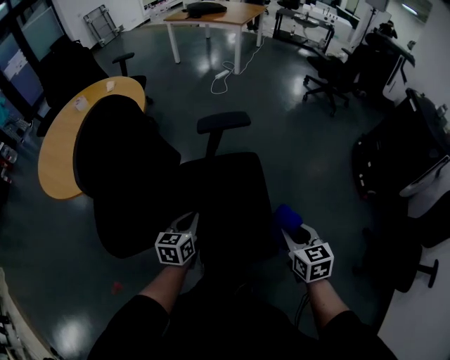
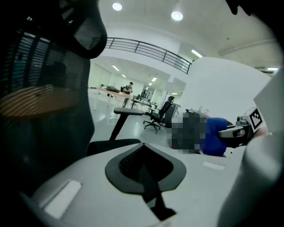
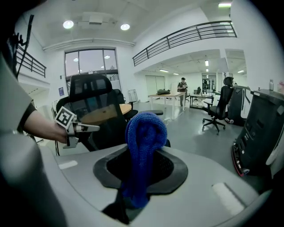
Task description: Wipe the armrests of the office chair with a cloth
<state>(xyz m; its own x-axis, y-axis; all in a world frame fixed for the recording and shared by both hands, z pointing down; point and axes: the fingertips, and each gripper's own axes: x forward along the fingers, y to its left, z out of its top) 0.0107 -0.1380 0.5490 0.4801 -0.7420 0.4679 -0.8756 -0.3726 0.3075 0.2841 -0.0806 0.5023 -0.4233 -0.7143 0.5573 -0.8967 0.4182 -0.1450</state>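
Observation:
A black office chair fills the middle of the head view, its backrest [image 1: 119,176] to the left and its seat [image 1: 228,200] in front of me. Its far armrest [image 1: 223,121] stands up beyond the seat; the near one is hidden. My left gripper [image 1: 185,226] hovers by the seat's near left edge, shut and empty [image 2: 144,166]. My right gripper [image 1: 294,228] is at the seat's near right side, shut on a bunched blue cloth [image 1: 287,214]. In the right gripper view the cloth [image 3: 144,146] rises out of the jaws. The left gripper view shows the armrest [image 2: 128,111] and the cloth [image 2: 215,135].
A round wooden table [image 1: 60,148] stands just behind the backrest on the left. At the back is a wooden desk [image 1: 211,17] with a white cable [image 1: 223,79] on the floor beneath. Other black chairs [image 1: 330,77] and dark equipment [image 1: 401,155] line the right.

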